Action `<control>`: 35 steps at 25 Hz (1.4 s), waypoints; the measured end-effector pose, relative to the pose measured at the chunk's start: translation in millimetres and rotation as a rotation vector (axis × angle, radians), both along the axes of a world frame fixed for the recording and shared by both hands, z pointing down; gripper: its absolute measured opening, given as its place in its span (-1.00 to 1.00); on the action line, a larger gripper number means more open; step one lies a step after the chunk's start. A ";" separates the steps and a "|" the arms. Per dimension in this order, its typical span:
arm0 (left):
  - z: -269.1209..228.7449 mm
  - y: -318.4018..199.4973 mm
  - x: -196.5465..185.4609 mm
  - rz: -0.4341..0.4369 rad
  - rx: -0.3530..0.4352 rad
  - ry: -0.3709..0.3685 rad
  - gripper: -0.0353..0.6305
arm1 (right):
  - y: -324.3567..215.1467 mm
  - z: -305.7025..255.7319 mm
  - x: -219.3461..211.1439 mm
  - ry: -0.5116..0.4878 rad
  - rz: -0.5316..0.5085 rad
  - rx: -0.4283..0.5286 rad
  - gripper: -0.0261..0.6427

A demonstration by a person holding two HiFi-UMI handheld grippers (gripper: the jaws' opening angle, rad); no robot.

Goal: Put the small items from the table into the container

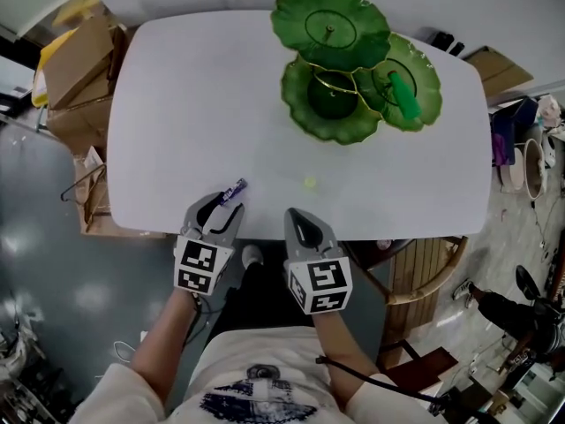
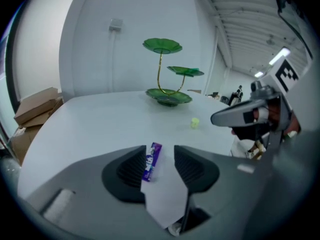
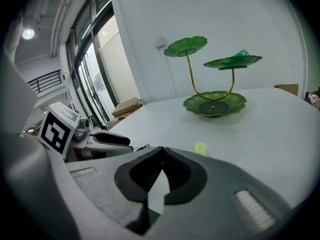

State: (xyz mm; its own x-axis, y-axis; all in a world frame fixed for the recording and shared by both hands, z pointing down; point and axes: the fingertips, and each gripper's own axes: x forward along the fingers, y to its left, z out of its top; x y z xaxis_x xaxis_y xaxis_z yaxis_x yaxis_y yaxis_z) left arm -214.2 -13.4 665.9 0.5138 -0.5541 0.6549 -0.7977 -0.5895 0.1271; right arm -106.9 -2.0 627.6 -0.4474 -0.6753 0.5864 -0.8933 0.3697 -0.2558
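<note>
Left tool [image 2: 160, 150] straddles flat purple wrapper [image 2: 151, 162] on smooth white table [image 2: 95, 126].

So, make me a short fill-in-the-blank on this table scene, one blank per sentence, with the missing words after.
1. The left claw stands open with a ___ packet lying between its jaws.
2. The right claw is ___ and holds nothing.
3. The green stand at the far side of the table has ___ leaf-shaped tiers.

Missing words: purple; shut; three
</note>
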 end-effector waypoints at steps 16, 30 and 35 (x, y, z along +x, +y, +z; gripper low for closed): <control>31.7 -16.8 -10.2 -0.037 -0.073 -0.031 -0.35 | -10.1 23.9 4.4 -0.011 -0.009 -0.055 -0.92; 41.9 -14.2 -10.4 -0.023 -0.093 -0.087 -0.49 | -9.5 26.2 9.4 -0.016 0.001 -0.070 -0.92; 42.8 -11.2 -9.3 -0.015 -0.086 -0.109 -0.60 | -7.6 24.4 10.6 -0.019 0.010 -0.070 -0.92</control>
State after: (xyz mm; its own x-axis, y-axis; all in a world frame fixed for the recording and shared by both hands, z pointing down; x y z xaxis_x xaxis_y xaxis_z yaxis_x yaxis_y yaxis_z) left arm -223.6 -24.7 708.6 0.4289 -0.5005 0.7520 -0.8180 -0.5684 0.0883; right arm -96.3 -9.6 652.0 -0.4519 -0.6373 0.6242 -0.8918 0.3410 -0.2974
